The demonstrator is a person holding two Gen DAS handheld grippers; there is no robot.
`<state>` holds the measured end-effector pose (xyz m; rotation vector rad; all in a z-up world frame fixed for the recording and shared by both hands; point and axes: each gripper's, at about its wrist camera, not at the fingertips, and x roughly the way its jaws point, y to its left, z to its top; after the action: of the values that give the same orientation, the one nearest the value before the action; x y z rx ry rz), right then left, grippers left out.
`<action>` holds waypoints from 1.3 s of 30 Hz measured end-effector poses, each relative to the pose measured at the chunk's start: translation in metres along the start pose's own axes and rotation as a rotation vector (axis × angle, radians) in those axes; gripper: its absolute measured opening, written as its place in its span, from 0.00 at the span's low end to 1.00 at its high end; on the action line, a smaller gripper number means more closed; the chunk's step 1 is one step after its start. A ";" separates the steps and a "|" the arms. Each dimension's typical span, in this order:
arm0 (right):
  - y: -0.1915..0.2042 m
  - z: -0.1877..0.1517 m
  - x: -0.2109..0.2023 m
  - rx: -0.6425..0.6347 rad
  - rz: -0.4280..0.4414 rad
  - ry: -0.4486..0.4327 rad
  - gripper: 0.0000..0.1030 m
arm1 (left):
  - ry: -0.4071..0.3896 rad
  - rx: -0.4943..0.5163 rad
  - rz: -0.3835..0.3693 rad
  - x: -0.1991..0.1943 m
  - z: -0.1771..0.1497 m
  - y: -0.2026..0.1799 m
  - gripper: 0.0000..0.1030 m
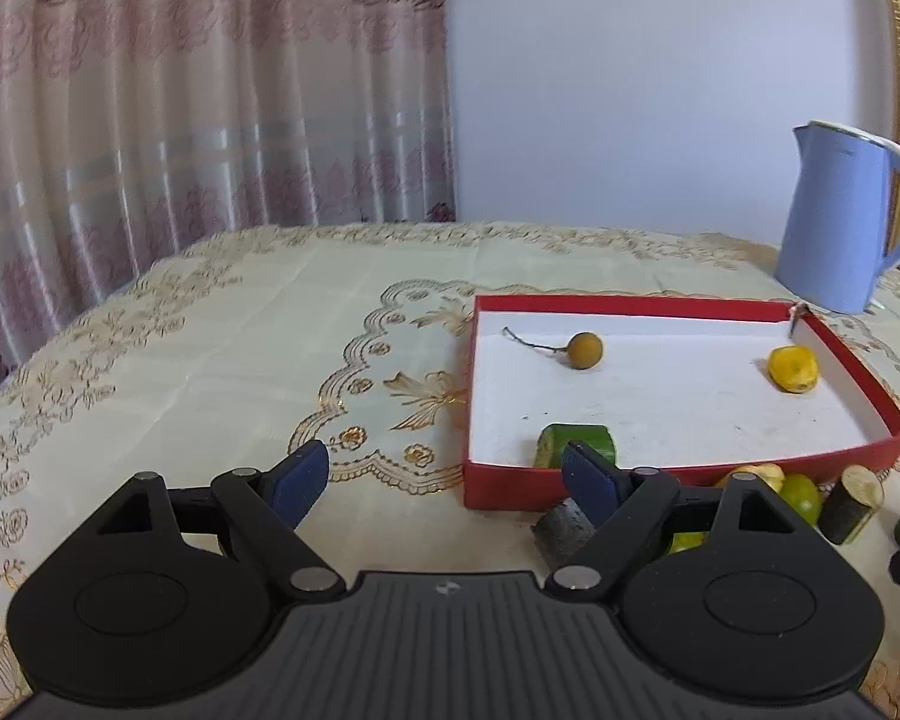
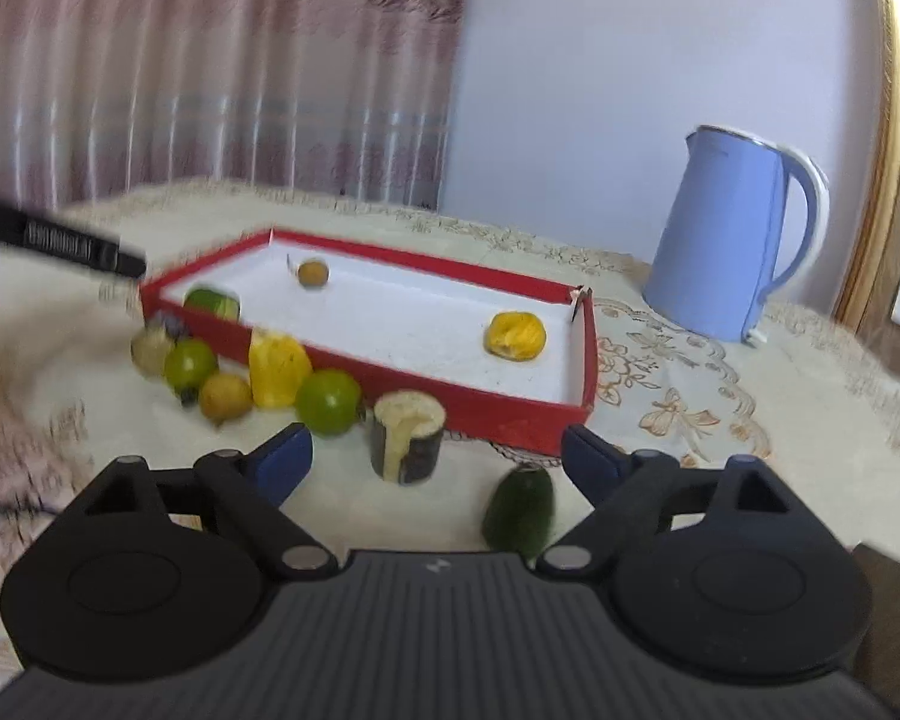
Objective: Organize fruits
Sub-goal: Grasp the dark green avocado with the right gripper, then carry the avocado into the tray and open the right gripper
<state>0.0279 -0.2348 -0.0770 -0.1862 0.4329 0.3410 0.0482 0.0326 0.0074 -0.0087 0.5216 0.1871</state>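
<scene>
A red tray (image 1: 630, 302) with a white floor holds a brown round fruit with a stem (image 1: 585, 350), a yellow fruit piece (image 1: 793, 369) and a green cut piece (image 1: 576, 441). My left gripper (image 1: 444, 456) is open and empty at the tray's near left corner. In the right wrist view, loose fruit lies before the tray (image 2: 510, 414): two green limes (image 2: 328, 402), a yellow chunk (image 2: 279, 369), a brown fruit (image 2: 226, 397) and a dark-skinned cut cylinder (image 2: 407, 438). My right gripper (image 2: 435, 441) is open, the cylinder just ahead between its fingers, untouched. A dark green piece (image 2: 521, 513) lies by its right finger.
A blue kettle (image 2: 732, 234) stands behind the tray's right end on the embroidered cream tablecloth (image 1: 240, 330). A patterned curtain (image 1: 180, 90) hangs behind the table's far left edge. A black part of the left gripper (image 2: 78, 249) shows at the left of the right wrist view.
</scene>
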 end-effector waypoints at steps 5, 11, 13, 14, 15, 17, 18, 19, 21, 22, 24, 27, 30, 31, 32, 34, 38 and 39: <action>-0.018 -0.001 0.010 0.061 -0.011 0.036 0.77 | 0.009 0.033 -0.021 -0.002 -0.004 -0.007 0.83; -0.039 -0.010 0.030 0.136 0.040 0.112 0.44 | 0.016 0.045 -0.011 -0.002 -0.008 -0.008 0.83; -0.041 -0.013 0.034 0.142 0.012 0.131 0.29 | 0.016 0.043 -0.018 -0.003 -0.007 -0.007 0.83; -0.042 -0.013 0.033 0.139 -0.001 0.131 0.27 | 0.015 0.044 -0.017 -0.003 -0.007 -0.007 0.83; -0.042 -0.013 0.031 0.141 0.000 0.129 0.27 | 0.013 0.045 -0.014 -0.003 -0.007 -0.007 0.83; -0.039 -0.013 0.025 0.131 -0.011 0.112 0.27 | 0.009 0.049 -0.014 -0.004 -0.007 -0.007 0.83; -0.038 -0.012 0.021 0.133 -0.016 0.100 0.27 | 0.008 0.050 -0.014 -0.003 -0.007 -0.007 0.83; -0.038 -0.010 0.018 0.135 -0.012 0.088 0.26 | 0.009 0.049 -0.012 -0.002 -0.007 -0.006 0.83; -0.036 -0.006 0.012 0.138 0.001 0.064 0.27 | 0.018 0.047 -0.012 0.000 -0.008 -0.005 0.83; -0.035 -0.003 0.009 0.138 0.007 0.053 0.27 | 0.024 0.046 -0.012 0.002 -0.008 -0.005 0.83; -0.032 0.005 0.007 0.134 0.022 0.026 0.27 | 0.031 0.043 -0.009 0.003 -0.009 -0.004 0.83; -0.031 0.021 0.009 0.125 0.045 -0.008 0.27 | 0.030 0.042 -0.004 0.003 -0.009 -0.003 0.83; -0.028 0.042 0.020 0.095 0.054 -0.038 0.27 | 0.036 0.043 0.003 0.003 -0.009 -0.002 0.83; -0.027 0.048 0.025 0.085 0.059 -0.042 0.27 | 0.040 0.042 0.006 0.004 -0.010 -0.001 0.83; -0.027 0.056 0.033 0.081 0.067 -0.044 0.27 | 0.044 0.041 0.009 0.004 -0.010 -0.001 0.83; -0.028 0.071 0.050 0.090 0.094 -0.040 0.27 | 0.049 0.039 0.011 0.005 -0.010 0.001 0.83; -0.033 0.093 0.086 0.121 0.101 -0.015 0.27 | 0.063 0.035 0.018 0.005 -0.012 0.005 0.83; -0.034 0.096 0.096 0.126 0.094 -0.003 0.27 | 0.065 0.033 0.018 0.004 -0.013 0.007 0.83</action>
<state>0.1583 -0.2153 -0.0305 -0.0430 0.4592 0.4046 0.0440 0.0391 -0.0060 0.0220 0.5893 0.1960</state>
